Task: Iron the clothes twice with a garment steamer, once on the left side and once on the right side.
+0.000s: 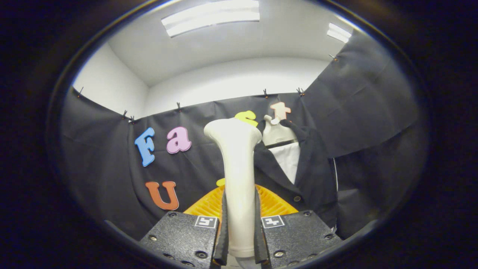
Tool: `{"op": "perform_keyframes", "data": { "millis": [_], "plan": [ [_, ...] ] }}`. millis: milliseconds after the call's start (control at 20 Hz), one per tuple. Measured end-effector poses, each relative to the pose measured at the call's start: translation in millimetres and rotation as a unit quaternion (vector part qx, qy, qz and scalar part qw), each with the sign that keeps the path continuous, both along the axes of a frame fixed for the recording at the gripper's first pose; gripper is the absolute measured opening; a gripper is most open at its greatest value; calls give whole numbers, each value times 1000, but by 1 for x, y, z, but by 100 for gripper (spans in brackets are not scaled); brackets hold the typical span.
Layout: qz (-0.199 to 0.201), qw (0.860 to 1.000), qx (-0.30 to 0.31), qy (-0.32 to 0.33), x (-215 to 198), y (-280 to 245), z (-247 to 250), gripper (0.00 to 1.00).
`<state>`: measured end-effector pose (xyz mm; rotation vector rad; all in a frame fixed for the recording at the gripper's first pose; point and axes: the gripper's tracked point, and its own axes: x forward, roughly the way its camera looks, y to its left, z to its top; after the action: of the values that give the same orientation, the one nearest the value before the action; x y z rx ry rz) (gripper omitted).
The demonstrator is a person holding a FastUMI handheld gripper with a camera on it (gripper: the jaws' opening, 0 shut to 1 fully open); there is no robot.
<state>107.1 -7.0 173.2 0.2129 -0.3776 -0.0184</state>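
Note:
My gripper point(239, 218) is shut on the handle of a white garment steamer point(238, 175), which stands upright between the fingers with its wide head at the top. Beyond the fingers and to the right hangs a dark jacket point(310, 175) over a white shirt point(287, 160) on a white hanger point(275, 131). The steamer head is to the left of the jacket's collar and apart from the cloth; its face is turned away from me.
Black cloth covers the booth's back wall point(112, 160) and right side point(373, 123). White walls and a ceiling with strip lights point(211, 16) rise above the cloth. The jacket's right edge hangs close to the side cloth.

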Motion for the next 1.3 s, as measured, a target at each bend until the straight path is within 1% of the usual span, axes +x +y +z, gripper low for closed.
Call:
{"op": "perform_keyframes", "data": {
  "millis": [100,250,450,600,950,1300],
  "plan": [
    [-8,1000,1,8,7,-20,0,30],
    [-14,1000,-2,22,29,-45,-2,30],
    [3,998,-26,53,57,-60,-2,30],
    [-1,997,-42,62,80,-69,-7,30],
    [1,994,-59,94,110,-71,-32,30],
    [-4,989,-68,131,117,-75,-69,30]
  ]
}}
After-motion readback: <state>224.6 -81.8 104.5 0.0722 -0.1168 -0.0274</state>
